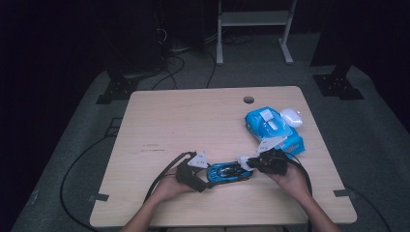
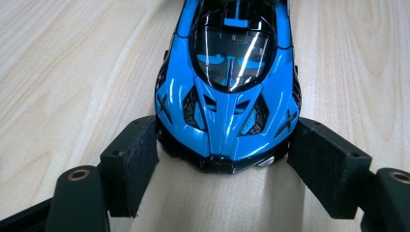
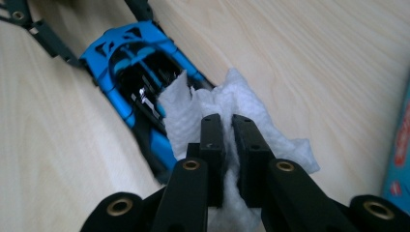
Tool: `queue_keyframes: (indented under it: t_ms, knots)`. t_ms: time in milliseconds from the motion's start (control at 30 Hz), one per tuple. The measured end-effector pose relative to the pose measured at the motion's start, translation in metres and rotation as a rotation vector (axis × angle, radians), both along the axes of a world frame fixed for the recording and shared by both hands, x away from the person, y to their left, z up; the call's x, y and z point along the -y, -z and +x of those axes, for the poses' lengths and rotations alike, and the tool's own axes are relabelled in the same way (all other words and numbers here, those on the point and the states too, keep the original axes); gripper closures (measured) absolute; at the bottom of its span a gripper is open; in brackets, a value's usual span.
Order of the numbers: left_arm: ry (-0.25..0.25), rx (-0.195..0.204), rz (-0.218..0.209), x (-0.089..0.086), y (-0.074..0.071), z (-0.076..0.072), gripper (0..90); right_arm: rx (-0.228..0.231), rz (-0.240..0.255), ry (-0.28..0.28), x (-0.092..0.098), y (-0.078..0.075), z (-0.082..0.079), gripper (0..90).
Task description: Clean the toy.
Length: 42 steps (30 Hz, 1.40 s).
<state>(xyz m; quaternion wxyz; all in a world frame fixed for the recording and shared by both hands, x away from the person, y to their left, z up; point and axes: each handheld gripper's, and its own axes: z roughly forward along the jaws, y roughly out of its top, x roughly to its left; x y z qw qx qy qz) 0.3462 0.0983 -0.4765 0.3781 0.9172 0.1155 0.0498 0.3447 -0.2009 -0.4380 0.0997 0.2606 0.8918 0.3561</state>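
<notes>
1. Both of my hands rest at the near edge of the table [image 1: 159, 111].
2. With my left gripper [image 2: 223, 166] I clamp the nose of the blue toy car [image 2: 227, 92], a pad on each side.
3. With my right gripper [image 3: 228, 130] I pinch a white wipe [image 3: 203, 108] against the car's other end, jaws nearly together.
4. Behind lies a blue wipe pack [image 1: 270, 126].

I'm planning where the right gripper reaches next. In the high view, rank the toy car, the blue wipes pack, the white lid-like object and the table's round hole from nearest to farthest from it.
From the right gripper:
1. Toy car, just to its left, at the white wipe it holds.
2. Blue wipes pack, just behind it.
3. White lid-like object, beyond the pack, near the right edge.
4. Round hole, at the far edge.
</notes>
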Motion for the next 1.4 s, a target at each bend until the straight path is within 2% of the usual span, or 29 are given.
queue_keyframes:
  t_ms: [100, 133, 167, 233, 267, 300, 333, 367, 400, 500, 800, 867, 967, 1200, 1300, 1400]
  knots:
    - [-0.004, 0.002, 0.000, 0.000, 0.000, 0.000, 25.9, -0.028, 0.042, -0.023, 0.002, -0.003, -0.006, 82.6]
    - [-0.008, 0.001, 0.000, 0.001, 0.000, -0.001, 25.9, -0.028, 0.042, -0.023, 0.002, -0.003, -0.006, 82.6]
    - [-0.010, 0.000, -0.002, 0.001, 0.000, -0.001, 25.9, -0.060, 0.081, -0.075, -0.005, -0.004, -0.009, 82.6]
    - [-0.006, -0.008, -0.002, 0.000, 0.000, 0.000, 25.9, -0.085, 0.081, -0.103, -0.011, -0.002, -0.010, 82.6]
    - [-0.005, -0.010, -0.004, 0.000, 0.000, 0.001, 25.8, -0.093, 0.065, -0.116, -0.014, 0.001, -0.010, 82.6]
    - [-0.008, -0.020, -0.011, 0.000, 0.000, 0.001, 25.4, -0.099, 0.058, -0.120, -0.015, 0.003, -0.010, 82.5]
    - [-0.012, -0.048, -0.025, 0.000, 0.000, 0.003, 23.7, -0.105, 0.061, -0.124, -0.015, 0.006, -0.010, 82.5]
    - [-0.012, -0.079, -0.034, 0.000, 0.000, 0.005, 19.4, -0.112, 0.082, -0.126, -0.014, 0.007, -0.009, 82.4]
    - [-0.013, -0.094, -0.040, 0.000, 0.000, 0.006, 16.2, -0.118, 0.092, -0.127, -0.013, 0.009, -0.009, 82.5]
    - [-0.012, -0.109, -0.054, 0.002, 0.000, 0.007, 14.1, -0.130, 0.115, -0.131, -0.010, 0.011, -0.008, 82.5]
    - [-0.042, -0.186, -0.121, -0.003, -0.002, 0.013, 13.9, -0.082, 0.131, -0.123, -0.007, 0.015, -0.015, 83.2]
    - [-0.059, -0.201, -0.127, -0.003, -0.002, 0.015, 14.6, -0.066, 0.127, -0.129, -0.007, 0.015, -0.017, 83.5]
    - [-0.089, -0.230, -0.168, -0.004, -0.002, 0.019, 14.6, -0.040, 0.119, -0.137, -0.007, 0.015, -0.020, 83.7]
    - [-0.109, -0.254, -0.175, -0.002, -0.001, 0.021, 17.5, -0.013, 0.116, -0.142, -0.007, 0.016, -0.027, 83.9]
    - [-0.117, -0.248, -0.182, -0.001, -0.001, 0.021, 17.6, -0.010, 0.120, -0.149, -0.005, 0.016, -0.030, 84.1]
    - [-0.117, -0.264, -0.182, -0.001, 0.000, 0.023, 17.7, -0.003, 0.119, -0.158, -0.005, 0.017, -0.034, 84.2]
